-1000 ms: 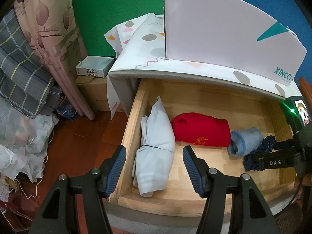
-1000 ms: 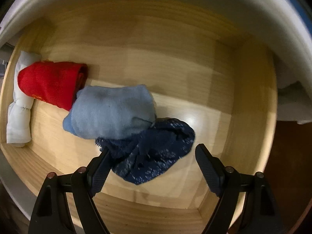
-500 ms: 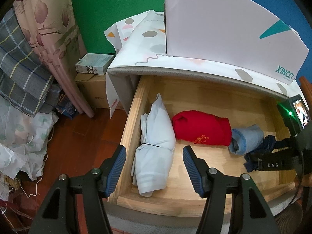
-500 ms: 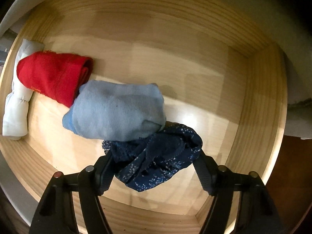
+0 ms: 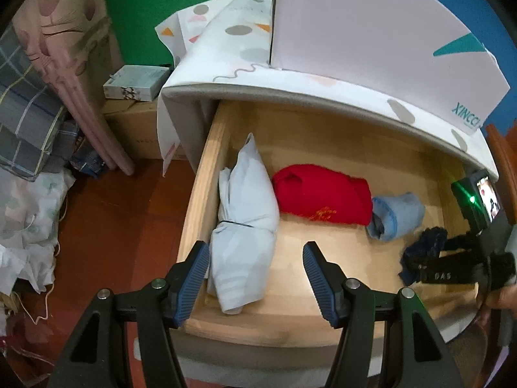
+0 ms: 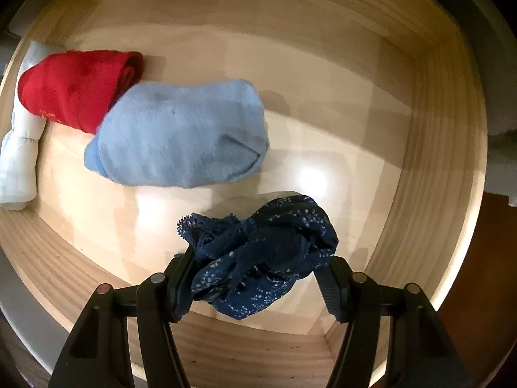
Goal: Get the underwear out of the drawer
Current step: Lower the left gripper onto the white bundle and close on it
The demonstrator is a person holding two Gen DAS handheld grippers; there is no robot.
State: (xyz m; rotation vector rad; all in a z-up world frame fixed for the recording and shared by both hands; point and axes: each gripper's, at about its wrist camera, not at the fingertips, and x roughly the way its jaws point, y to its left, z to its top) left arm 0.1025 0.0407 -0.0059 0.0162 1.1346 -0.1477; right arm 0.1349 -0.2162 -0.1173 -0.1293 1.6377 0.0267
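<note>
The open wooden drawer (image 5: 206, 174) holds a white roll (image 5: 245, 223), a red roll (image 5: 320, 194) and a light blue roll (image 5: 400, 216). My right gripper (image 6: 255, 278) is shut on the dark navy lace underwear (image 6: 261, 252) and holds it lifted just above the drawer floor (image 6: 323, 148), apart from the light blue roll (image 6: 181, 135). The same underwear shows in the left wrist view (image 5: 423, 245), at the drawer's right end. My left gripper (image 5: 255, 281) is open and empty above the drawer's front left, near the white roll.
A white board with a teal logo (image 5: 371, 32) stands on the patterned cabinet top (image 5: 239, 51). Left of the drawer are a cardboard box (image 5: 139, 126) with a small box (image 5: 135, 79) on it, hanging cloths (image 5: 48, 64) and the wooden floor (image 5: 122, 220).
My right gripper closed on the navy underwear and lifted it off the drawer floor, away from the light blue roll. My left gripper stayed open and nearly still.
</note>
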